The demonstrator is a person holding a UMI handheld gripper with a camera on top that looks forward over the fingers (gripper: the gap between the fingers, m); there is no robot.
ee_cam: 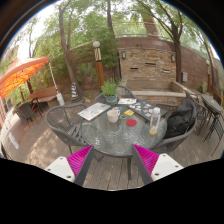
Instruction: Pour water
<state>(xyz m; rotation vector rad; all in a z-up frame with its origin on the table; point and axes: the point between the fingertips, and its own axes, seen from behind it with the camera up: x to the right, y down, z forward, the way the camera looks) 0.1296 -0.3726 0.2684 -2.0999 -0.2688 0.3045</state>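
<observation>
Nothing poured yet: the tongs [112, 160] hang wide open and empty, well short of the bottle [154, 121] on the counter [100, 135].

A clear bottle [154, 121] with a pale cap stands upright near the right edge of the round glass desk [100, 135], right of the frame's centre. A light-coloured cup [114, 116] stands upright near the desk's middle, to the bottle's left and apart from it, at about the frame's centre. Whether either holds water cannot be told. Both lie well beyond the fingers [80, 160], which stand apart with nothing between them at the lower middle of the frame.
</observation>
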